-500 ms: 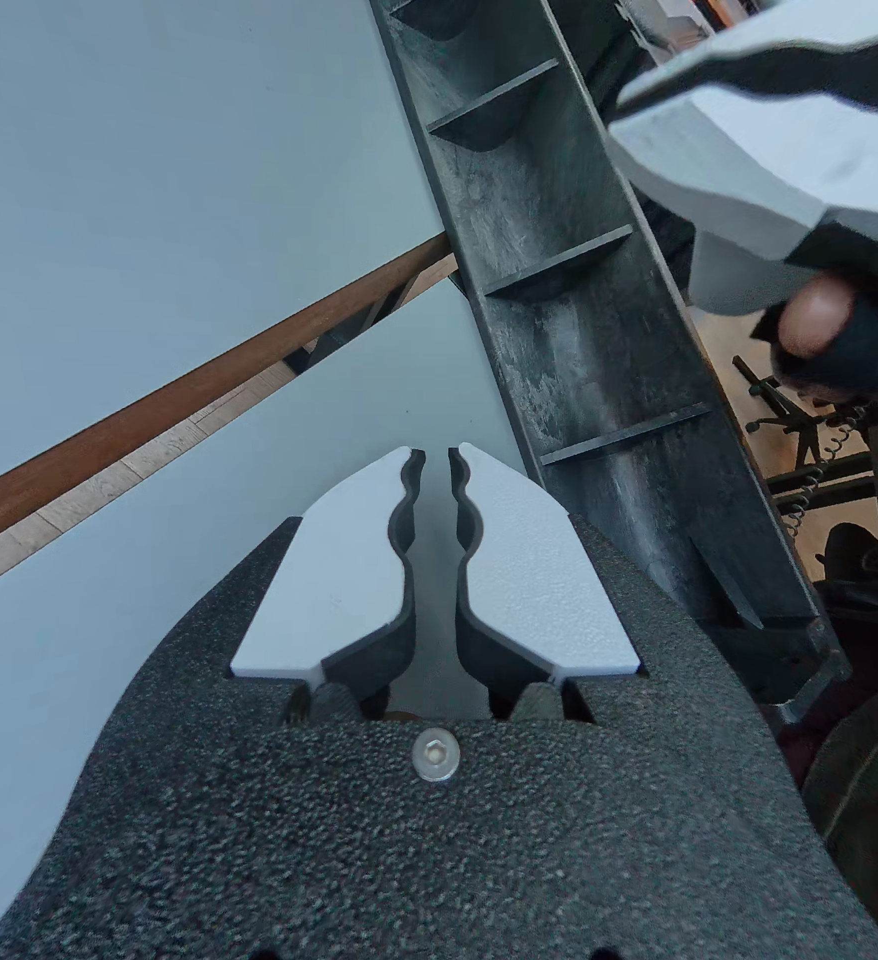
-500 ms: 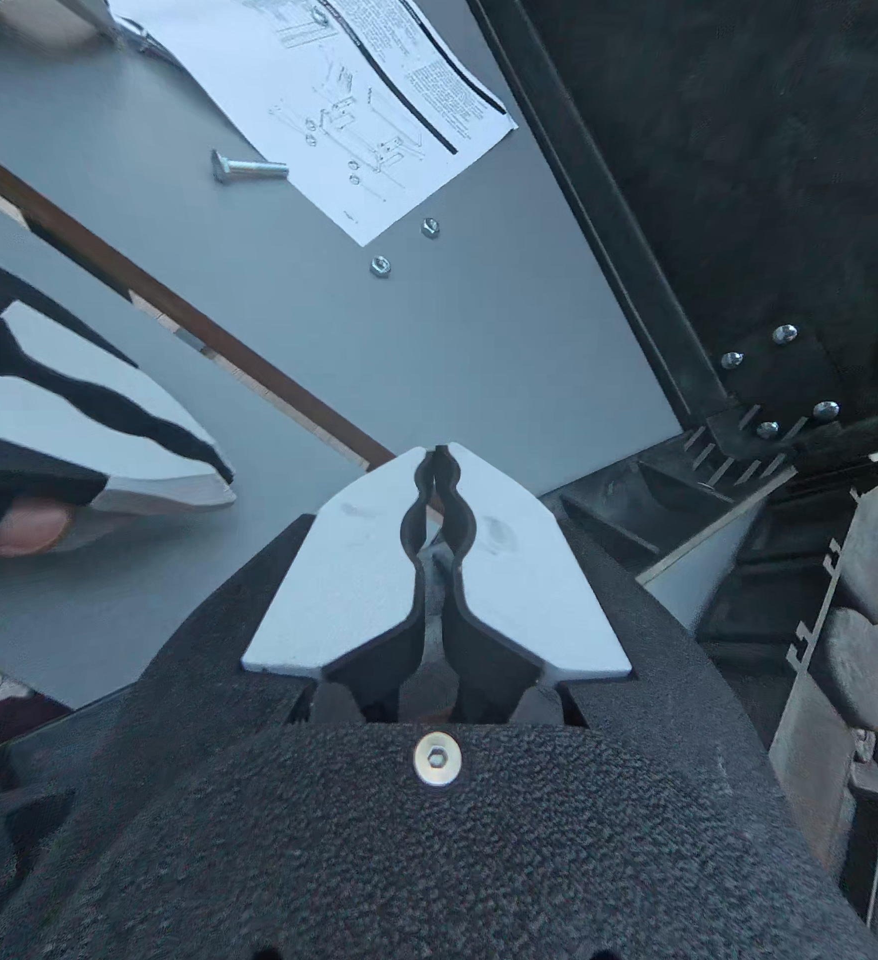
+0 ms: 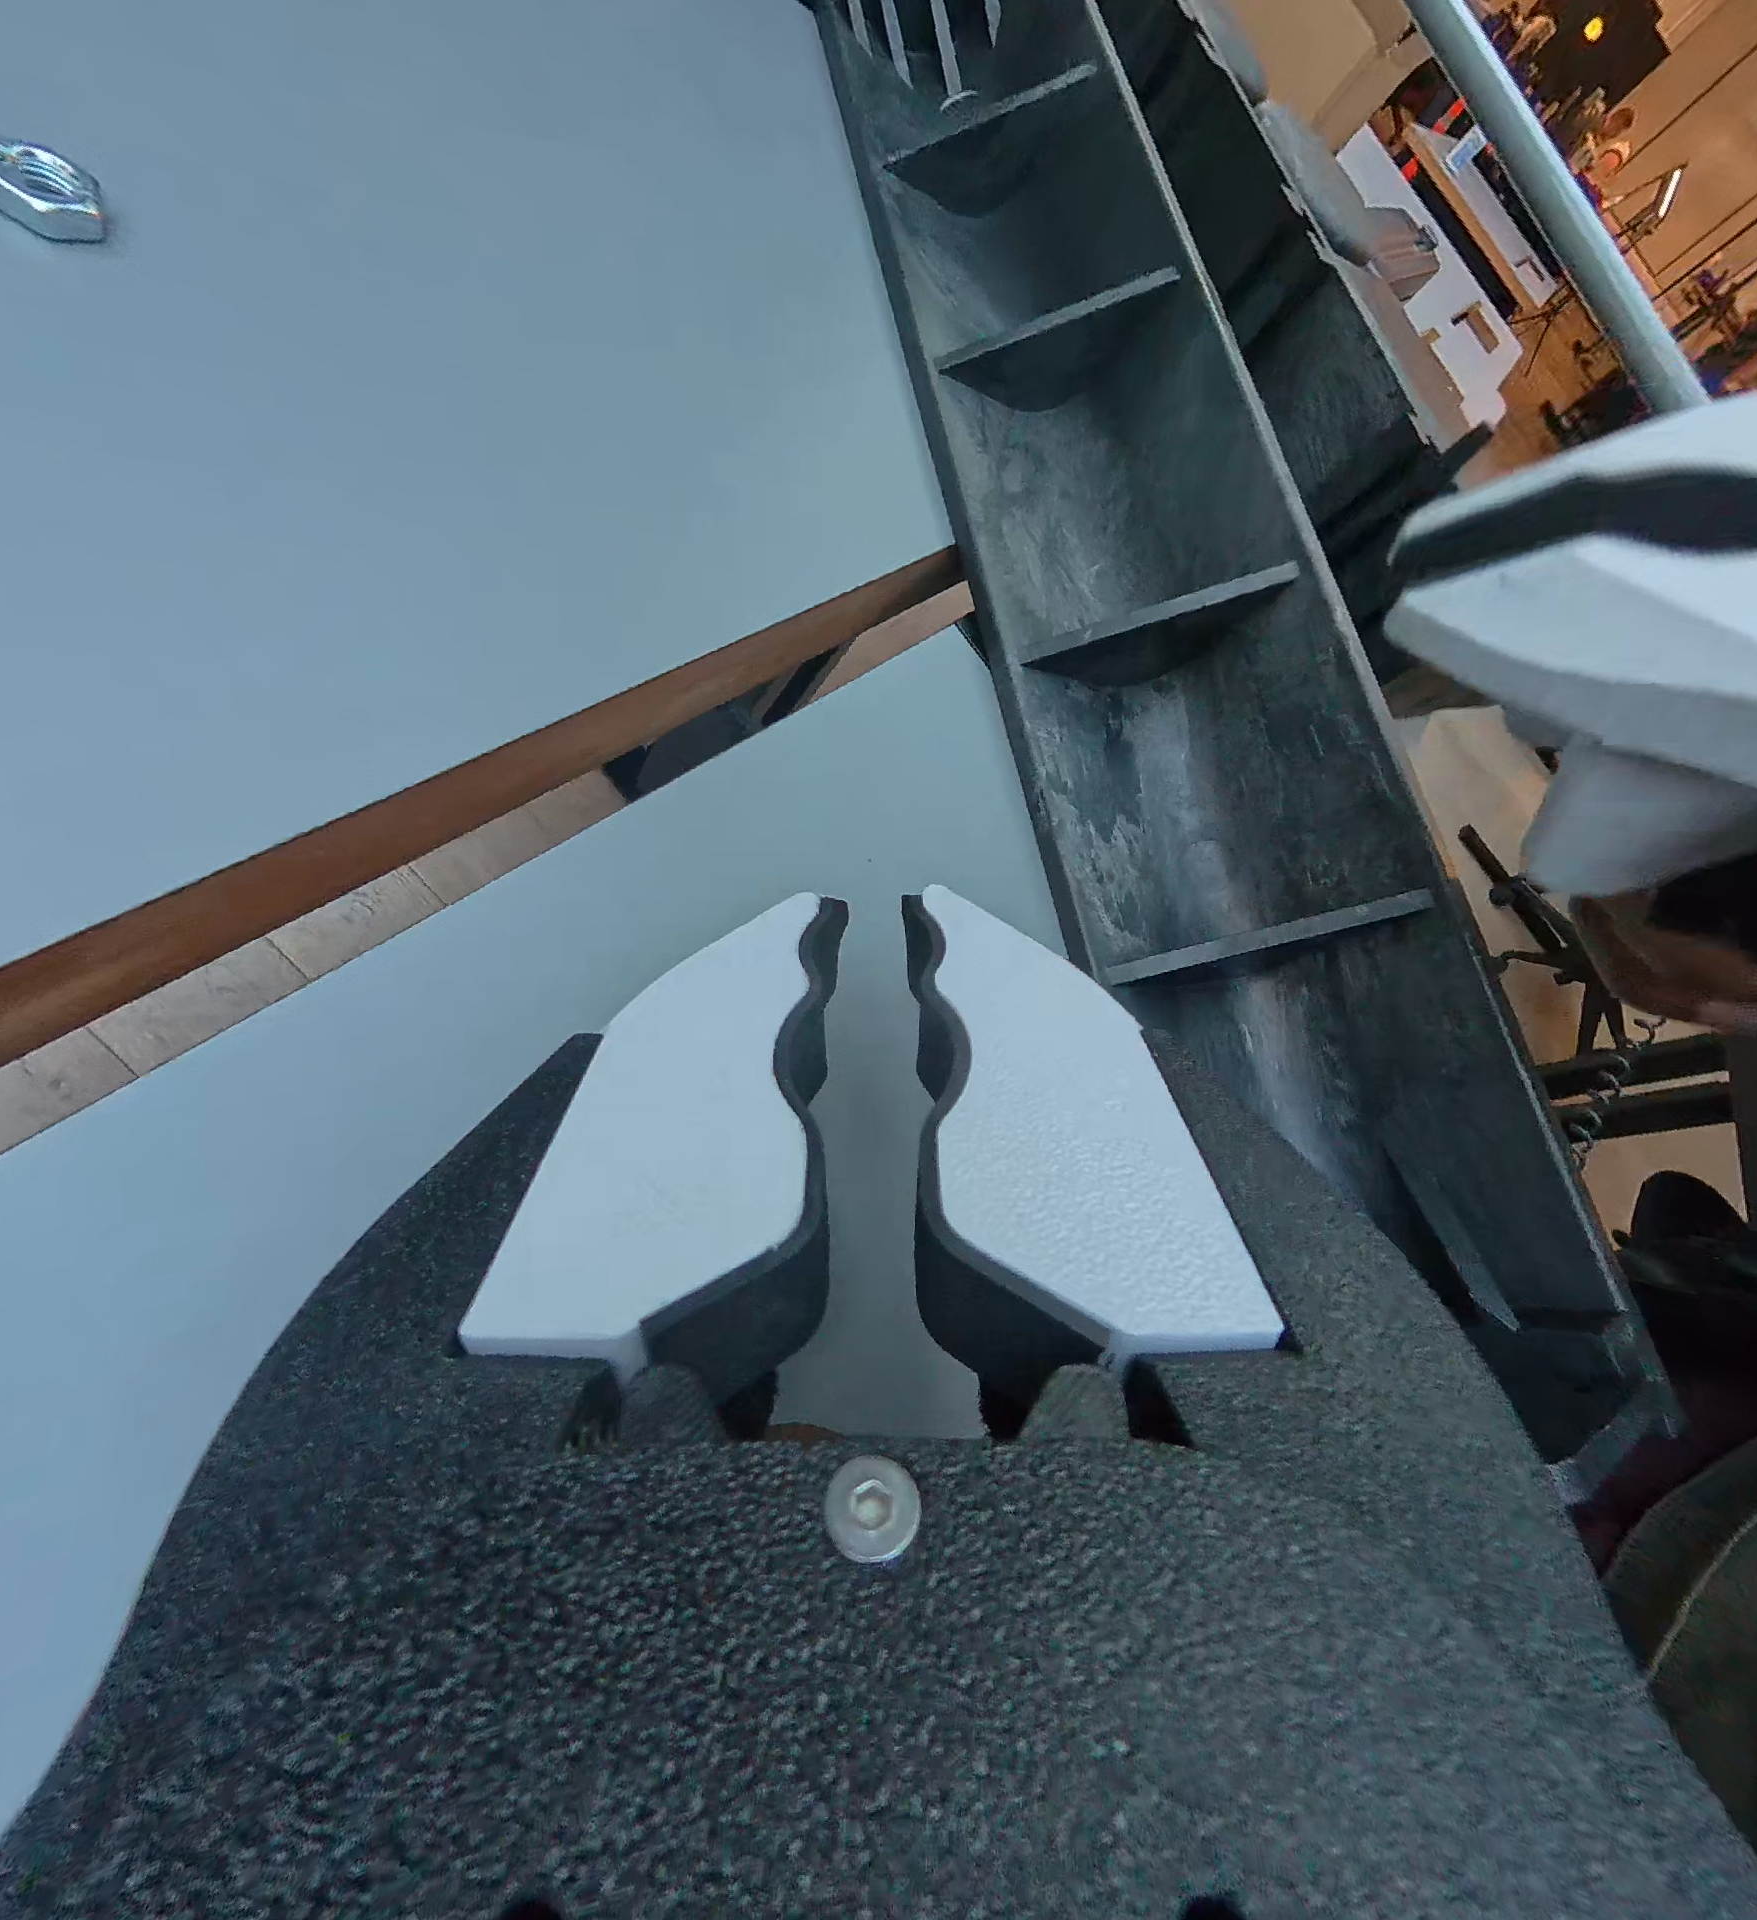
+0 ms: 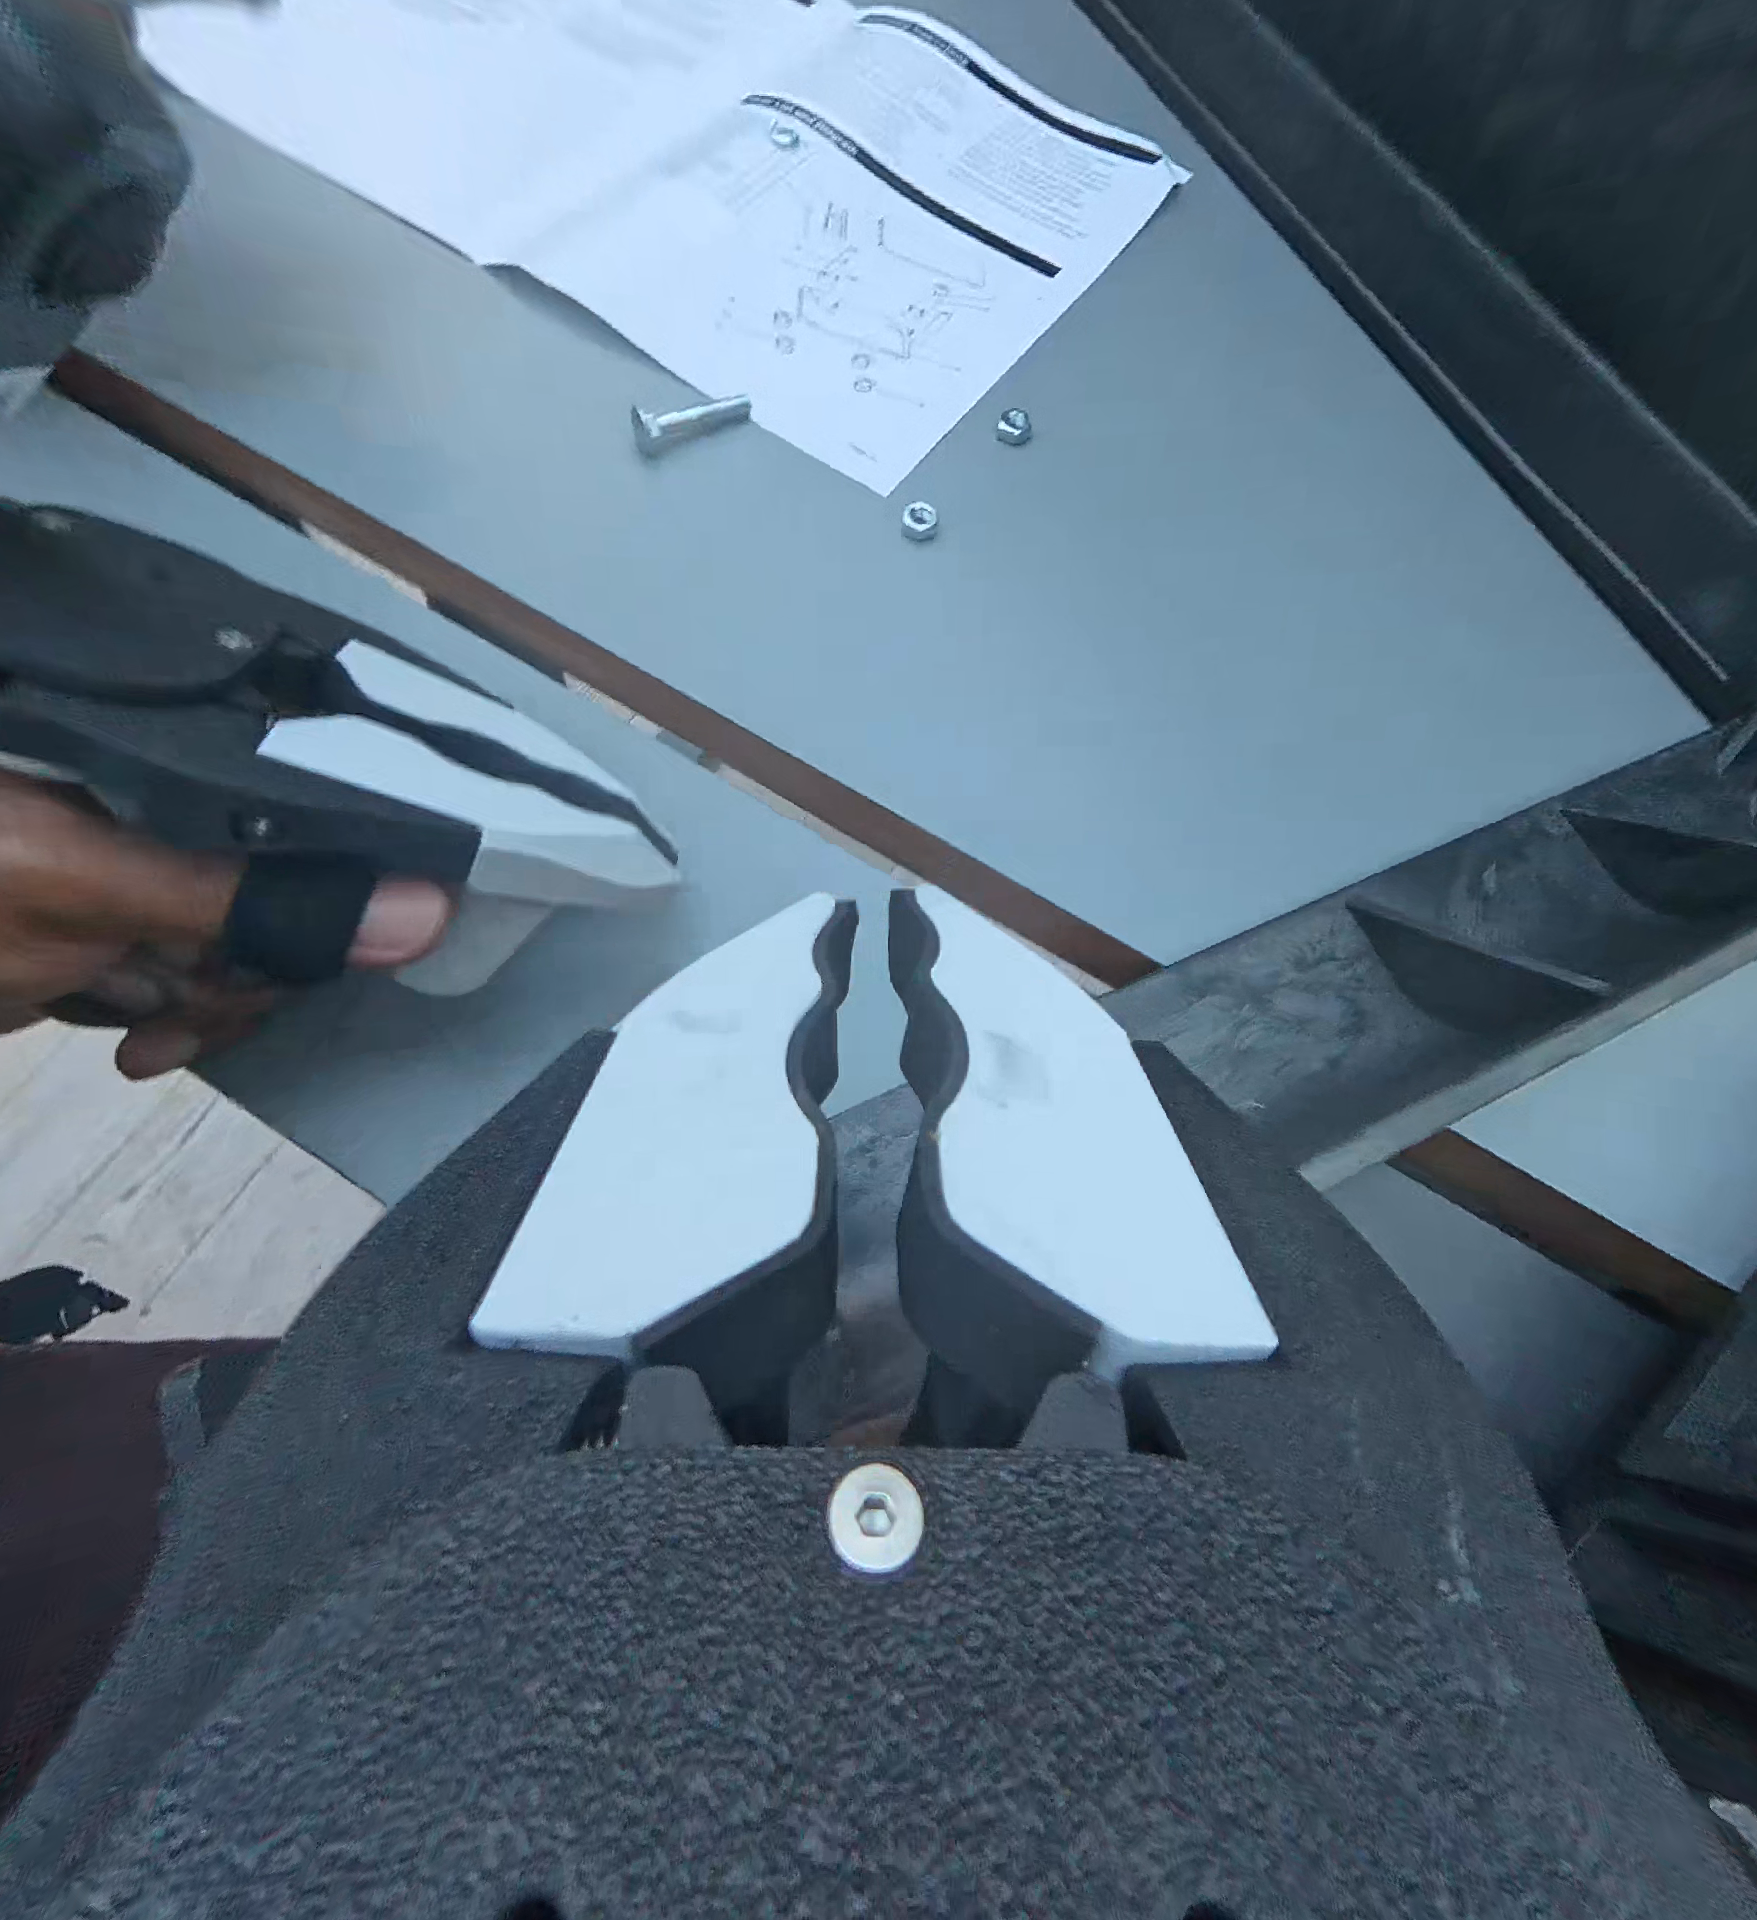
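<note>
Right wrist view: right gripper (image 4: 874, 914), jaws slightly parted and empty, hovers over the black ribbed plastic part (image 4: 1456, 987); left gripper (image 3: 874, 914), jaws likewise narrowly spread, holds nothing. A careless sweep could scatter the bolt (image 4: 689, 422) and nuts (image 4: 919, 520) off the grey table (image 4: 1165, 675).

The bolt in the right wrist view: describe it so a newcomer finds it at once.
Start at the white instruction sheet on the grey table. At the sheet's near edge lies the silver bolt, its tip resting on the paper. Unlike the two small hex nuts nearby, it is long and shafted.
</note>
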Available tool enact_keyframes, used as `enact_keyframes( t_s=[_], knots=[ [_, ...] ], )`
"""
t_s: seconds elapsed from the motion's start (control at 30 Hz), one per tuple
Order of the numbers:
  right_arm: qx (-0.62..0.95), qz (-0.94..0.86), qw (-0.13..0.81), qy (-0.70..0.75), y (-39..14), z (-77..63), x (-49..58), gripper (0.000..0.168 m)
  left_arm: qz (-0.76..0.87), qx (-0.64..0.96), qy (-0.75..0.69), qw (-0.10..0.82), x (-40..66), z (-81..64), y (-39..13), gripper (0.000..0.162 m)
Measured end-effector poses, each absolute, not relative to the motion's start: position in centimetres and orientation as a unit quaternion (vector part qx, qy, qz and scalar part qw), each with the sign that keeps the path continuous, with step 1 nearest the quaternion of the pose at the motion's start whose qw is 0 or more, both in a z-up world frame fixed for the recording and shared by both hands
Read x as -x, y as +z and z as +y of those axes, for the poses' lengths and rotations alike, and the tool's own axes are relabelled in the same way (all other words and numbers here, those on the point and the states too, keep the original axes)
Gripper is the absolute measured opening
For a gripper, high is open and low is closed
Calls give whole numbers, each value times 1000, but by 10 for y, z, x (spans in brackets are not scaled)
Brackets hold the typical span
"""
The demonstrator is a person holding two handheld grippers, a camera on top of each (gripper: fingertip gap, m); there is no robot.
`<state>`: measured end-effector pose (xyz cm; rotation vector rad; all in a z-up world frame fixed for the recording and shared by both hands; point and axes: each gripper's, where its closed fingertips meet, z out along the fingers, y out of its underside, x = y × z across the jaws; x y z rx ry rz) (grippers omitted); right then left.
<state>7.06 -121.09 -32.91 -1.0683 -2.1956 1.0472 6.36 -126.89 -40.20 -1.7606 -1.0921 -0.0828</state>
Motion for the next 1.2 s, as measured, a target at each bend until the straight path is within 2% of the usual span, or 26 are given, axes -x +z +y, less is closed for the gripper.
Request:
enact_keyframes(
  t_s=[0.13,0.33,0.5,0.53,0.63,0.77,0.83,0.97,1.07,1.2],
  knots=[
    [362,-819,232,379,-334,-1218,-87,10,-473,718,31,509,-40,-1287,-394,15],
    [345,-830,217,381,-338,-1214,-99,9,-521,717,265,380,58,-1379,-397,35],
    [333,-835,211,384,-334,-1206,-98,10,-545,736,273,296,94,-1409,-421,41],
    [331,-836,211,384,-333,-1205,-98,10,-543,744,266,285,96,-1408,-425,38],
    [332,-836,206,386,-332,-1198,-98,10,-554,744,241,286,98,-1403,-429,9],
    [333,-836,196,391,-331,-1193,-95,10,-550,749,248,275,100,-1403,-429,7],
    [328,-835,190,399,-326,-1195,-91,9,-562,737,208,312,93,-1393,-426,7],
    [343,-820,138,437,-315,-1213,-78,11,-554,605,21,572,55,-1327,-358,7],
    [388,-772,-2,503,-304,-1239,-72,18,-480,481,-89,728,11,-1297,-284,7],
    [422,-639,-214,607,-265,-1264,-69,30,-407,433,-154,789,-35,-1286,-241,7]
  ],
)
